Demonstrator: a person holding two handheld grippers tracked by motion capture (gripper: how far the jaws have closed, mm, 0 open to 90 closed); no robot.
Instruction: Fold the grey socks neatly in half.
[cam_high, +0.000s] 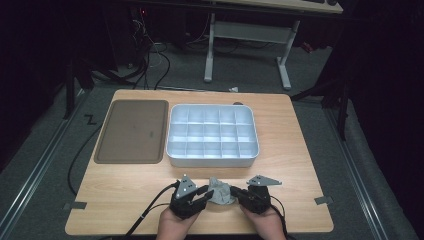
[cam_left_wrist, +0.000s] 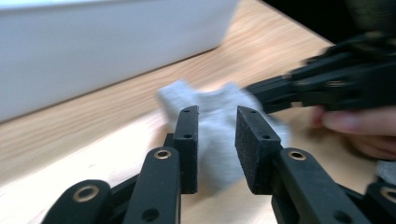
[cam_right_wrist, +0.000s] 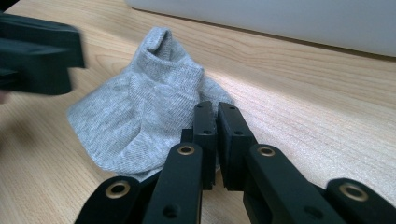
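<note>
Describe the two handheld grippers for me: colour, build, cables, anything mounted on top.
Both the left gripper and the right gripper are matte black linkages with brass-coloured pivot rivets and flat, rectangular black jaws bearing small screw holes. Each carries a grey three-cornered plate on top. A black cable trails from the left gripper toward the near table edge. No sleeves show at the wrists.

Small grey ribbed sock (cam_high: 219, 192), crumpled into a low mound with one folded end poking upward (cam_right_wrist: 156, 42). Resting on the wooden table (cam_high: 300, 165) near its front edge, just in front of the white divided tray (cam_high: 212, 136). Flanked by left gripper (cam_high: 204, 194) and right gripper (cam_high: 239, 194); edge pinched in the latter's nearly closed jaws.
</note>
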